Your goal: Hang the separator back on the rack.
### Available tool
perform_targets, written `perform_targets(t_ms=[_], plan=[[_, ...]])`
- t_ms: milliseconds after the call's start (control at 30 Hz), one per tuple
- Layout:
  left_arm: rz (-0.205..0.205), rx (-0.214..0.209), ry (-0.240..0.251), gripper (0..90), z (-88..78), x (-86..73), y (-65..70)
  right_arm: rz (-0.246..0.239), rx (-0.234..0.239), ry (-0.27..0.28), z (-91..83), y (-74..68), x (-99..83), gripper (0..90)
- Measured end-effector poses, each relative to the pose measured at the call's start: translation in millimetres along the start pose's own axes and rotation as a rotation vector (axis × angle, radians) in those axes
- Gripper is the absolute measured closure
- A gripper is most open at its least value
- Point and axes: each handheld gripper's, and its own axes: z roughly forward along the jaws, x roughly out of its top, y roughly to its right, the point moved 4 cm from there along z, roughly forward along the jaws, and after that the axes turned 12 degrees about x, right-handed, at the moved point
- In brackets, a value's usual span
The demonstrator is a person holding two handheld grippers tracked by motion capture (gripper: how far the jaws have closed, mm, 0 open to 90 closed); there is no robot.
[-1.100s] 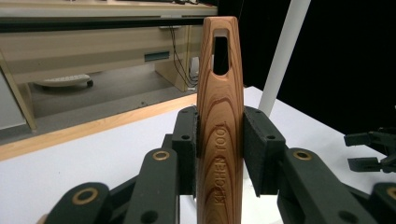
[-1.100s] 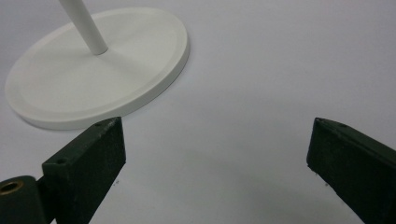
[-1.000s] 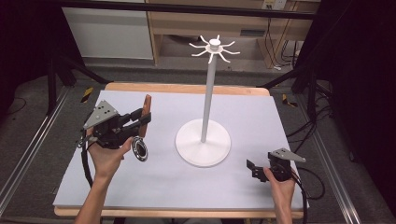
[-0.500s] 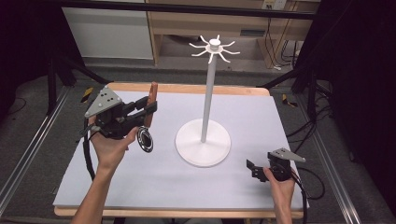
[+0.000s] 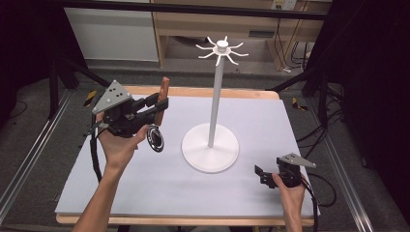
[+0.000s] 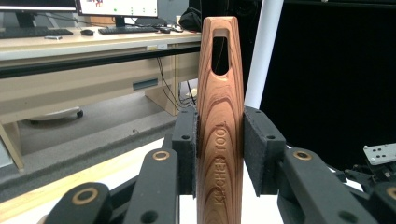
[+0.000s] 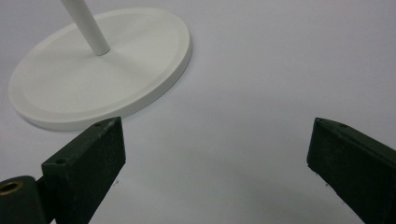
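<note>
In the high view, the left gripper (image 5: 159, 104) is held above the left side of the desk (image 5: 145, 193), which is covered with a pale grey sheet. Its jaws are closed on the brown wooden handle (image 5: 162, 99) of a kitchen tool, which rises above them, while the tool's round dark head (image 5: 155, 138) hangs below them. To the right of these jaws stands a white stand with a round base and a tall pole topped by radiating hooks (image 5: 211, 145), well apart from them. The right gripper (image 5: 259, 175) sits low near the desk's front right, its jaws pointing left toward the stand's base.

In the left gripper view, the two black jaws press against both sides of the wooden handle (image 6: 220, 121), stamped "KITCHEN TOOL", with a slot near its top. The white pole (image 6: 261, 51) rises just behind.

In the right gripper view, the jaws stand wide apart with nothing between them, over the grey sheet (image 7: 261, 93); the stand's round base (image 7: 98, 70) lies ahead to their left.
</note>
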Motion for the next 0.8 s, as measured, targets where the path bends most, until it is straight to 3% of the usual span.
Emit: perform_targets(t_ms=[233, 800], plan=[[0.017, -0.004, 0.015, 67.7, 0.3, 10.3, 4.2, -0.005, 0.000, 0.001, 0.3, 0.3, 0.1, 4.9], [0.015, -0.039, 0.041, 67.7, 4.6, 32.9, 14.2, 0.002, 0.007, 0.007, -0.4, -0.2, 0.5, 4.9]])
